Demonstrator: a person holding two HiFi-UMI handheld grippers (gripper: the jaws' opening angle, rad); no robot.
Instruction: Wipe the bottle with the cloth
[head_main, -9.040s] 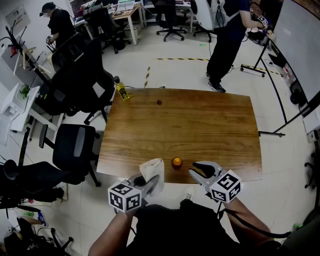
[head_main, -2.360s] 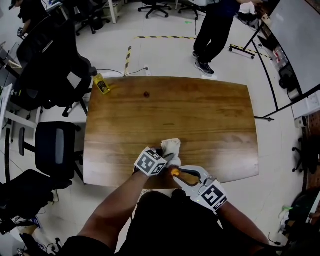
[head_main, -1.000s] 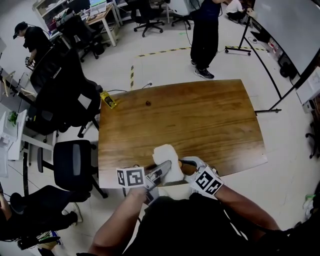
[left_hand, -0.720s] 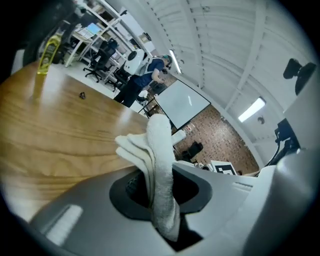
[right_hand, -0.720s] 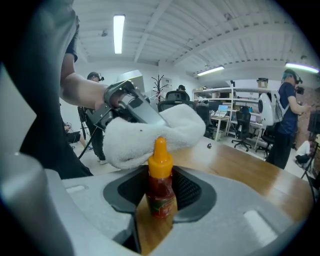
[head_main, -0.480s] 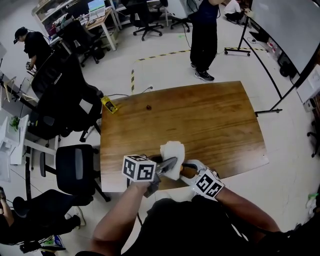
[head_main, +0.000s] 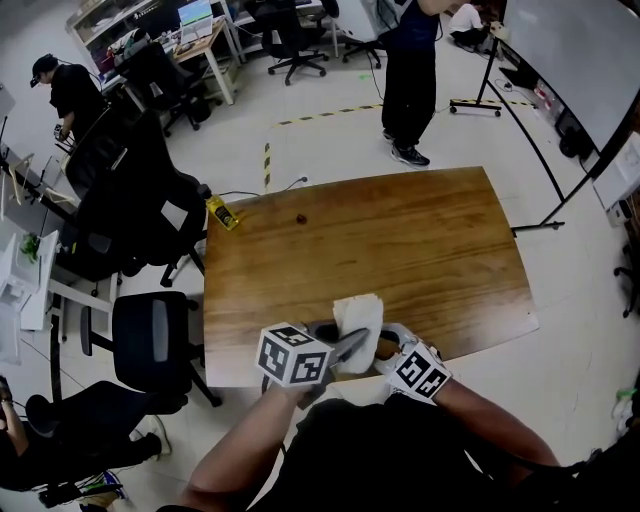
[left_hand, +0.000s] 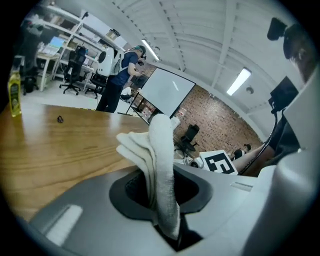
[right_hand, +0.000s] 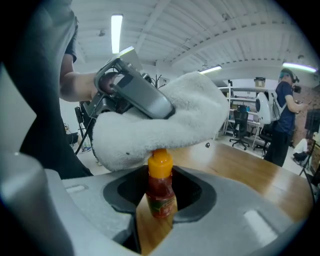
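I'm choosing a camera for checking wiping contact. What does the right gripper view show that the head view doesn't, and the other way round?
Right gripper view only: the bottle gripped upright in the right gripper, its orange cap touching the underside of the cloth. In the head view the cloth covers that spot.
Head view only: the table as a whole, and a yellow bottle at its far left corner.
Both: the cloth, clamped in the left gripper, lying over the right gripper above the wooden tabletop.

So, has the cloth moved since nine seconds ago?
Yes. The cloth was left of the bottle by the table's near edge; now it has shifted right and covers the bottle's cap.
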